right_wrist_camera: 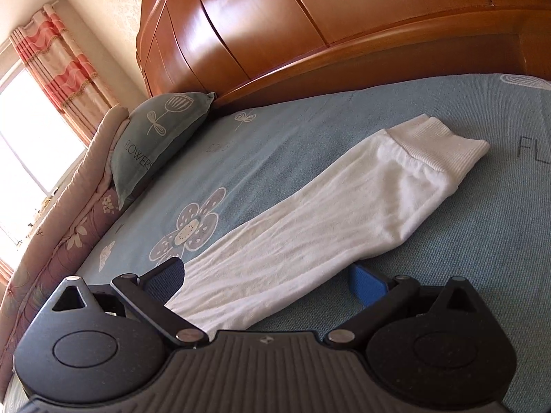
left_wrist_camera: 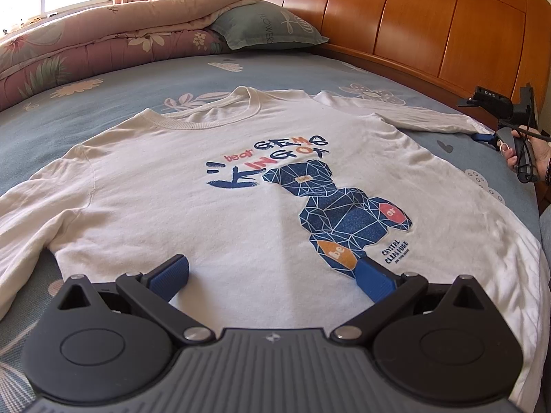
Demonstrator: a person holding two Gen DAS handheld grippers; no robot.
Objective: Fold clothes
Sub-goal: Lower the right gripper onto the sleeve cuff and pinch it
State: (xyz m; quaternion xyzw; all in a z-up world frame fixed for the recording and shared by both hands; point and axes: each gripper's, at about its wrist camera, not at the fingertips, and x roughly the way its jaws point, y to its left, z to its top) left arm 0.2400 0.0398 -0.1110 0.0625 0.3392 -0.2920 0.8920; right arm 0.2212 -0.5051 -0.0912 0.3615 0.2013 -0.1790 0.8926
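Your left gripper (left_wrist_camera: 272, 275) hangs low over the hem end of the white sweatshirt (left_wrist_camera: 241, 213), its blue pads spread wide and holding nothing. The shirt lies face up and flat on the blue flowered bedsheet (left_wrist_camera: 282, 69), running straight ahead of the tool, with the printed blue bear (left_wrist_camera: 341, 213) just beyond your right-hand pad and the ribbed collar (left_wrist_camera: 203, 117) farthest from you. One sleeve trails off to the tool's left, and the other sleeve (left_wrist_camera: 413, 117) stretches away ahead and to the right.

Your right gripper (right_wrist_camera: 268, 278) is also wide open with nothing clamped. That far sleeve (right_wrist_camera: 327, 213) passes between its two pads and runs forward and to the right, ending in the ribbed cuff (right_wrist_camera: 444, 148), which lies flat on the sheet. In the left wrist view the right gripper (left_wrist_camera: 484, 137) sits at the cuff end of the sleeve, low to the bed.

Beyond both tools the wooden headboard (left_wrist_camera: 413, 27) closes off the far side. Ahead and to the left a grey-green pillow (left_wrist_camera: 268, 24) leans against a folded floral quilt (left_wrist_camera: 86, 44), both well apart from the shirt. A curtained window (right_wrist_camera: 31, 130) lies past them.
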